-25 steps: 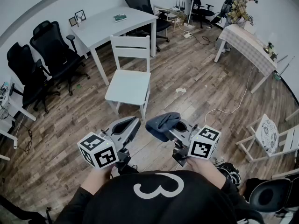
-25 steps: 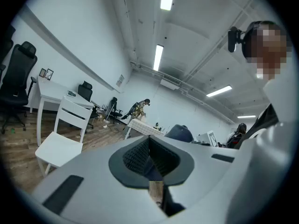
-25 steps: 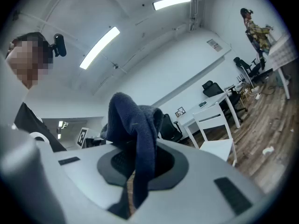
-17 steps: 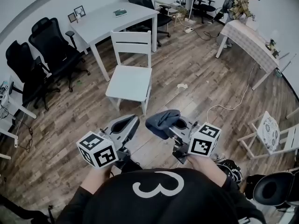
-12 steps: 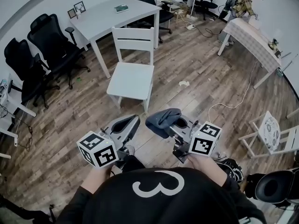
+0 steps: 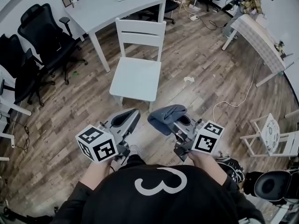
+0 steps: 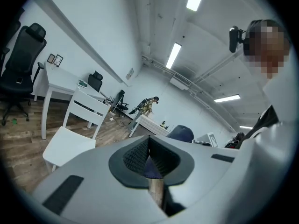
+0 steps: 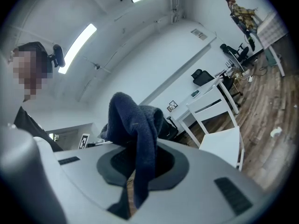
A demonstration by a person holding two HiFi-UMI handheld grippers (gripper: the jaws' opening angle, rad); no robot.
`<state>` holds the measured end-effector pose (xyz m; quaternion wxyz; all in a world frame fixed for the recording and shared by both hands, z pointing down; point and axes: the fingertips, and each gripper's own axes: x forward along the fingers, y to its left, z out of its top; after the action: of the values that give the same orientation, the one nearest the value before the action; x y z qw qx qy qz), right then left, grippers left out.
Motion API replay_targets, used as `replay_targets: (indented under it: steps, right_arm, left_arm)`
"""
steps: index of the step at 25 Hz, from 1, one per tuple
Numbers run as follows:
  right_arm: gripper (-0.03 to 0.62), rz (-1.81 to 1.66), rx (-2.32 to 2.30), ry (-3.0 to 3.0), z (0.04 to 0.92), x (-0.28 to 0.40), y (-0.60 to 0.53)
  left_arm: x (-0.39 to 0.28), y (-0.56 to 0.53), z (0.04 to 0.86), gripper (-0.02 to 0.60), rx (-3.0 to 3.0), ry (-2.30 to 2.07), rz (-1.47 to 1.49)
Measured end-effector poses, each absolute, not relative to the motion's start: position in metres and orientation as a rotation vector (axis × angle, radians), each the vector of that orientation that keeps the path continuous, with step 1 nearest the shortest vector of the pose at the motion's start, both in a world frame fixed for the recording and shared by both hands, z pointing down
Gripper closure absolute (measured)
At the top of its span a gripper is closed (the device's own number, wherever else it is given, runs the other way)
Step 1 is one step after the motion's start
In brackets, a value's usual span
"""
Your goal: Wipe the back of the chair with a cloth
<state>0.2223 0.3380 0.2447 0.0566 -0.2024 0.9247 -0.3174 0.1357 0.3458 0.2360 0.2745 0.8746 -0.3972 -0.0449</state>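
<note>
Head view: the right gripper (image 6: pixel 180 122) has its jaws clamped on a dark blue cloth (image 6: pixel 164 114), which is bunched over their tips (it droops between them in the right gripper view). The left gripper (image 6: pixel 125 119), just beside it, seems closed on nothing. Both hang near the white chair (image 6: pixel 137 80), apart from its back (image 6: pixel 140 33).

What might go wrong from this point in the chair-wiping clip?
The dark blue cloth hangs loosely over the right gripper, with only a fold pinched; it may slip when rubbing. The white wooden chair faces the person, so its backrest needs a reach across, and the shut, empty left gripper isn't steadying it.
</note>
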Motion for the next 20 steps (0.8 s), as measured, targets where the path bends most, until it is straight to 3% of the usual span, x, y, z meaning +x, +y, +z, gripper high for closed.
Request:
replay_targets:
  steps: [12,20]
  right_arm:
    - [0.543,-0.974,-0.647,2.811,0.247,0.088,0.241]
    - [0.543,-1.019,-0.694,2.800,0.263,0.071,0.183]
  left_arm:
    - [-0.014,0.245,0.243,0.568,2.328,-1.092,-0.124]
    - [-0.030,0.188,0.259,0.568,2.303,-1.069,-0.122]
